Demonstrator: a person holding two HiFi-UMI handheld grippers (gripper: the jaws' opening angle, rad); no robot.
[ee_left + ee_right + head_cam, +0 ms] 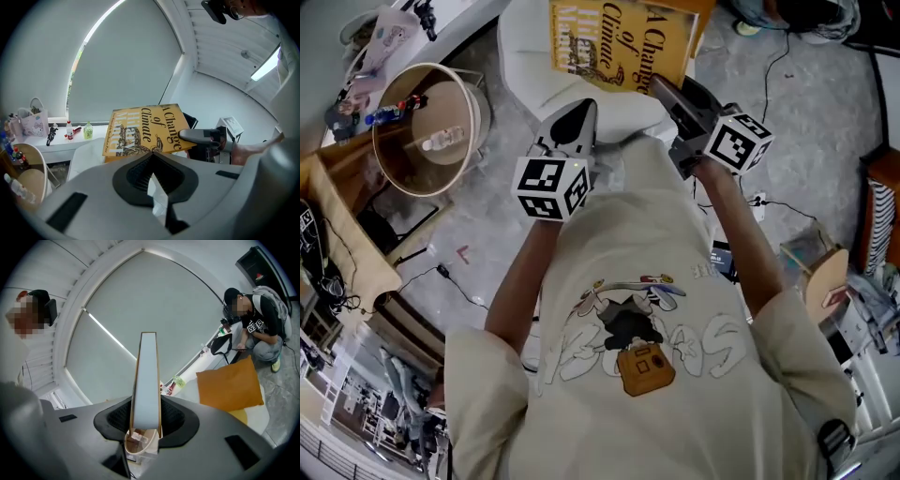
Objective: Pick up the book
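Observation:
The yellow book [619, 42], titled "A Change of Climate", is held up in the air at the top of the head view. My right gripper [667, 94] is shut on its lower right corner. In the right gripper view the book [147, 376] stands edge-on between the jaws, pale page edges facing the camera. The left gripper view shows the book's cover [145, 129] with the right gripper [199, 136] clamped on it. My left gripper [581, 111] hangs just below and left of the book, apart from it. Its jaws meet at the tip, with nothing seen held.
A white padded seat [548, 61] lies under the book. A round wooden tub [431, 127] with a bottle stands to the left. Cables [759, 202] run over the grey floor. An orange cushion [229, 385] and a crouching person [258, 329] are at the right.

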